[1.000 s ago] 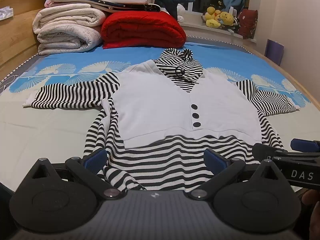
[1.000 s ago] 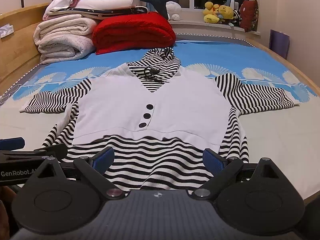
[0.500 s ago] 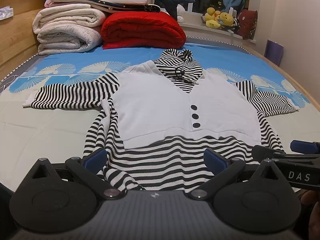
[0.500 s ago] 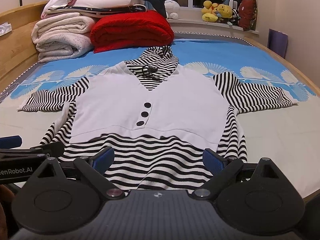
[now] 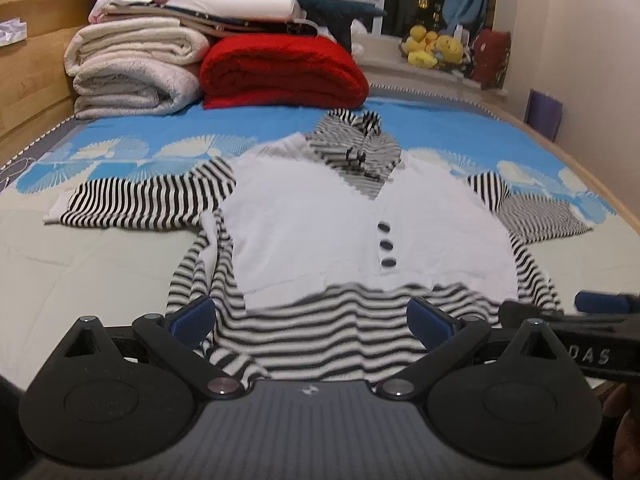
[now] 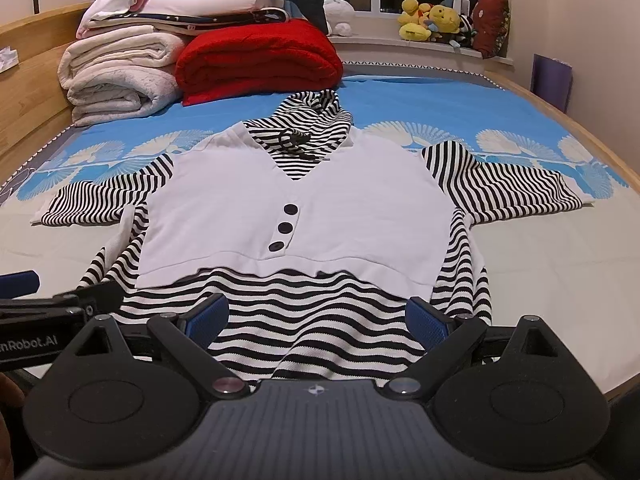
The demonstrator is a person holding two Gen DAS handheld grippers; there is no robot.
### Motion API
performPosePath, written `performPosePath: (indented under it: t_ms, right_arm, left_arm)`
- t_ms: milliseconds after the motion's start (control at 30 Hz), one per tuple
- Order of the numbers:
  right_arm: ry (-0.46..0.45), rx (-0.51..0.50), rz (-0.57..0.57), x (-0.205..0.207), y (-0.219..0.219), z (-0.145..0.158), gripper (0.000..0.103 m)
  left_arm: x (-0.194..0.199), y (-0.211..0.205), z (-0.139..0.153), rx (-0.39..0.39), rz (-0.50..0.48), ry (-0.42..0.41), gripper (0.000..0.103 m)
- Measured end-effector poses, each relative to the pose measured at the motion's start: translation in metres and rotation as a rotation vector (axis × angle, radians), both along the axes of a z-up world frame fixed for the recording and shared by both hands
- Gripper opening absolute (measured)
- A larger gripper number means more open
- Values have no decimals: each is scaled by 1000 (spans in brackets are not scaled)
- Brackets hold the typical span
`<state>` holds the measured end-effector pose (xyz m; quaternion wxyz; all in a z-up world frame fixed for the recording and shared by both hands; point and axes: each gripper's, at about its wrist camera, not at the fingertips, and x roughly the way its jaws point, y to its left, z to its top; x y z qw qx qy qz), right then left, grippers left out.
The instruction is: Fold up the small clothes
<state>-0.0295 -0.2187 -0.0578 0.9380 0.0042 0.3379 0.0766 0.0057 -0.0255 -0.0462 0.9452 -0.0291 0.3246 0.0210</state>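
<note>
A small black-and-white striped hooded top (image 5: 360, 236) with a white front panel and three dark buttons lies flat, face up, on the bed, sleeves spread to both sides; it also shows in the right wrist view (image 6: 304, 216). My left gripper (image 5: 312, 320) is open and empty, just above the striped hem near the bed's front edge. My right gripper (image 6: 318, 318) is open and empty over the same hem, to the right of the left one. Each gripper's side shows in the other's view.
Folded white blankets (image 5: 136, 68) and a red blanket (image 5: 280, 70) are stacked at the far end of the bed. Plush toys (image 6: 432, 20) sit on the windowsill. A wooden bed rail (image 6: 560, 120) runs along the right. The blue patterned sheet (image 6: 420, 100) lies beyond the top.
Both grippers have shifted slightly forward and the right view has drifted a little right. The top has not moved and both jaws stay open.
</note>
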Motion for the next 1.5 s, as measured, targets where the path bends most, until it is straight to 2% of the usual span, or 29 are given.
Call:
performPosePath:
  t_ms: [33, 100, 267, 367, 433, 500, 600, 667, 733, 833, 900, 1000, 1067, 1100, 1133, 1167, 1200, 1233, 1267, 1333, 1367, 1433, 1500]
  right_arm:
    - [-5, -6, 0, 0, 0, 0, 93]
    - [-8, 10, -8, 0, -2, 2, 88]
    - [-79, 44, -49, 1, -11, 13, 85]
    - [-153, 42, -50, 2, -15, 24, 84]
    - [-213, 71, -37, 5, -21, 34, 84]
    - [-214, 82, -8, 16, -25, 48, 84]
    - [-207, 50, 56, 40, -22, 67, 84]
    - [-201, 47, 102, 67, -16, 81, 84]
    - [-196, 56, 148, 97, -6, 93, 84]
    - [-185, 71, 217, 142, 16, 101, 84]
    - [-182, 60, 258, 171, 33, 103, 84]
    - [-192, 44, 302, 205, 55, 94, 84]
    - [-194, 65, 305, 215, 60, 78, 83]
    - [-184, 67, 306, 220, 62, 67, 76]
    - [-156, 72, 304, 224, 63, 57, 63]
    - [-113, 66, 301, 230, 65, 47, 55]
    - [-83, 67, 299, 234, 65, 39, 42]
    - [-59, 76, 293, 239, 64, 33, 37]
    - [-48, 88, 287, 243, 63, 31, 36]
    - [-38, 117, 269, 249, 56, 27, 36]
    - [-21, 127, 249, 253, 51, 24, 36]
    - [41, 155, 199, 261, 40, 14, 36]
    - [84, 175, 160, 268, 27, 7, 36]
  left_arm:
    - [2, 2, 4, -3, -5, -14, 97]
    - [12, 8, 14, -6, -13, -31, 83]
    - [65, 43, 43, -31, 18, -81, 76]
    - [112, 76, 53, 7, 60, -122, 66]
    - [149, 108, 52, 26, 102, -125, 57]
    - [182, 145, 45, 33, 162, -109, 49]
    - [224, 215, 22, 18, 312, -45, 47]
    - [239, 262, -1, -30, 418, 8, 48]
    - [240, 306, -27, -112, 538, 50, 52]
    - [229, 368, -55, -336, 692, 107, 57]
    - [222, 400, -69, -466, 768, 116, 57]
    - [212, 422, -87, -545, 843, 138, 57]
    - [211, 424, -91, -550, 843, 128, 55]
    - [213, 425, -91, -529, 835, 122, 53]
    - [217, 424, -90, -502, 822, 123, 46]
    - [223, 423, -90, -478, 794, 143, 14]
    - [233, 417, -92, -450, 778, 177, 4]
    - [237, 411, -86, -393, 787, 186, 4]
    - [244, 401, -78, -347, 794, 169, 3]
    - [254, 369, -45, -245, 749, 84, 3]
    - [259, 345, -23, -212, 697, 23, 3]
    - [263, 292, 15, -230, 555, -91, 3]
    - [264, 226, 46, -313, 358, -159, 3]
